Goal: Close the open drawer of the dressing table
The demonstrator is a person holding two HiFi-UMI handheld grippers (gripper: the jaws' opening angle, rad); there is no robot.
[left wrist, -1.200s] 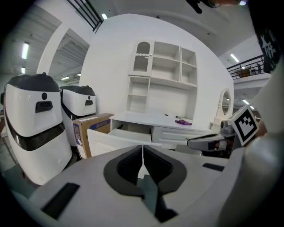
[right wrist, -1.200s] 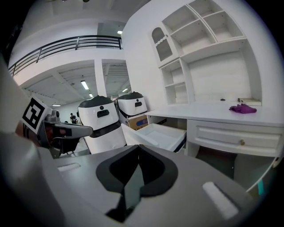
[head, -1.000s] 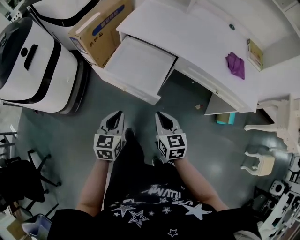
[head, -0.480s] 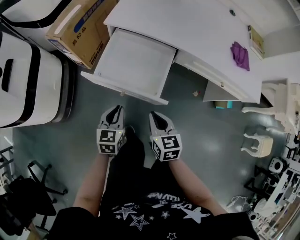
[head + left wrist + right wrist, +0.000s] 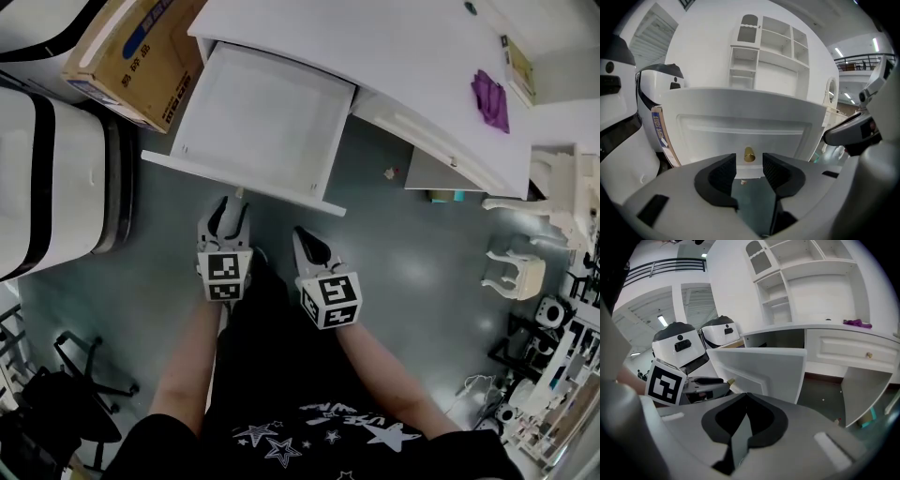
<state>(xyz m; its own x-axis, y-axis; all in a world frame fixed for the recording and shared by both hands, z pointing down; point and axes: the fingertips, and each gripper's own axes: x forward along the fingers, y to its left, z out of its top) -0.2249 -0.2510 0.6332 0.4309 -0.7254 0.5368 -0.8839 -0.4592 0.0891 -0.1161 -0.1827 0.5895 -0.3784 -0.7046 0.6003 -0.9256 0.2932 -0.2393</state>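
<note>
grippers: 2, hand-held, each with a marker cube, side by side; right one at 4 o'clock of the left
drawers: 2; one open, one closed
knobs: 2, small brass, one per drawer front
other: 1 purple cloth, 1 brown cardboard box, 2 white rounded machines with black bands
task thing: white rectangular open drawer (image 5: 267,117) of the white dressing table (image 5: 375,66), pulled well out from under the top's left end, inside bare; front panel plain white with a recessed frame
drawer place: head view, at 12 o'clock of both grippers; front edge just beyond the left gripper's tips
drawer knob: small brass knob (image 5: 749,154), centred on the front
left gripper (image 5: 232,204): jaws apart, just been opening; aimed at the drawer front; the knob shows in the gap at the tips, pads not pressing it
right gripper (image 5: 302,236): jaws together, nothing between; near the drawer's right front corner, apart from it
closed drawer (image 5: 848,350): at 3 o'clock of the open one, own knob in place
purple cloth (image 5: 491,98): on the tabletop, at 2 o'clock of the open drawer
cardboard box (image 5: 127,56): on the floor, at 9 o'clock of the drawer, just beside it
white machine (image 5: 52,197): at 9 o'clock of the left gripper
</note>
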